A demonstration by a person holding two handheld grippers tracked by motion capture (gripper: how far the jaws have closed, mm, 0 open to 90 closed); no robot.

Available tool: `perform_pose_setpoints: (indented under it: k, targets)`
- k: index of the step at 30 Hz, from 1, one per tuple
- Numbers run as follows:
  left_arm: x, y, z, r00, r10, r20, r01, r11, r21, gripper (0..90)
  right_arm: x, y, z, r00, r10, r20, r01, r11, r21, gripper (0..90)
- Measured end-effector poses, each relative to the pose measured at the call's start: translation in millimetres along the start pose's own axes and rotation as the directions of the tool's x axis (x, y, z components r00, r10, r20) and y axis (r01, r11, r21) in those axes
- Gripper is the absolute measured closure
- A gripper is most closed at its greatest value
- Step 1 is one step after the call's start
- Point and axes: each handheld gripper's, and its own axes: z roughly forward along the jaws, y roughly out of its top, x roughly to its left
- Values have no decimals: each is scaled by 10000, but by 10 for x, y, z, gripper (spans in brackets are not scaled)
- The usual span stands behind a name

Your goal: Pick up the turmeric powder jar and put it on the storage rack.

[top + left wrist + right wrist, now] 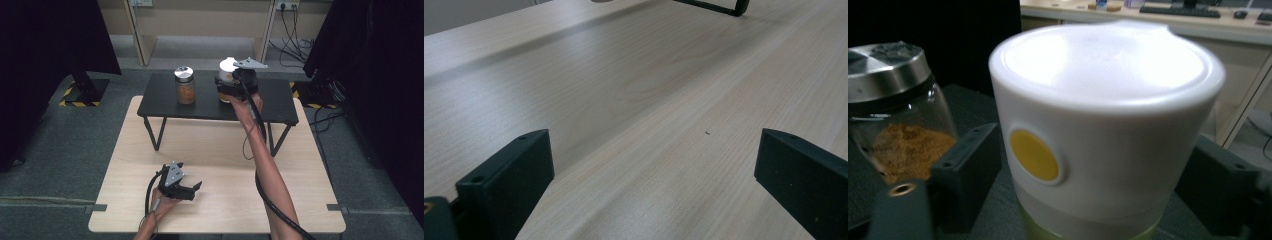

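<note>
We are bracketing the white plastic round-lidded container (1108, 130) with our right gripper (239, 85), jaws spread beside its smooth, likely slippery, rigid walls; left gripper (654, 175) is resting, jaws spread.

A lab or office — bare shelving (200, 25); wall sockets (287, 5); trailing cables (295, 42).

Readable text: none in any view.
White container (1108, 125): plain yellow round mark on its side, no lettering.
Glass jar (895, 120): bare metal lid, no label seen.
Floor, far left and far right (80, 97): yellow-black hazard striping, no words.
Tabletop (634, 90): bare wood grain, no print.
</note>
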Motion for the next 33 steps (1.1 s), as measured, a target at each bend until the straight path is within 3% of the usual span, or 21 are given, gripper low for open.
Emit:
perform_pose_setpoints:
  k: [2,7,13,19,25,29,33]
  targets:
    - [-1,2,0,10000,19,-1,-19,10000,8,16,-11,-30,-18,10000,22,17,-22,9999,-143,146]
    - [-6,7,1,10000,50,-8,-50,10000,38,16,-136,-42,-84,9983,286,-507,-302,9991,-300,74]
    - [-12,7,4,10000,49,-26,-49,10000,33,18,-149,24,-205,9966,-472,-681,460,9988,-192,13]
    - [-15,12,5,10000,84,-44,-84,9999,64,18,-72,22,-354,9881,-1424,-582,1424,9898,-48,1]
    - [-22,11,8,10000,73,-53,-73,10000,60,18,-94,-93,-510,9880,-1469,-487,1452,9888,-358,1]
    - [-21,10,8,10000,67,-54,-66,10000,53,18,-154,-112,-555,9841,-1569,-826,1565,9876,-122,2]
    - [-21,9,7,10000,75,-50,-75,10000,47,18,-180,-217,-620,9786,-1824,-950,1809,9832,-245,2]
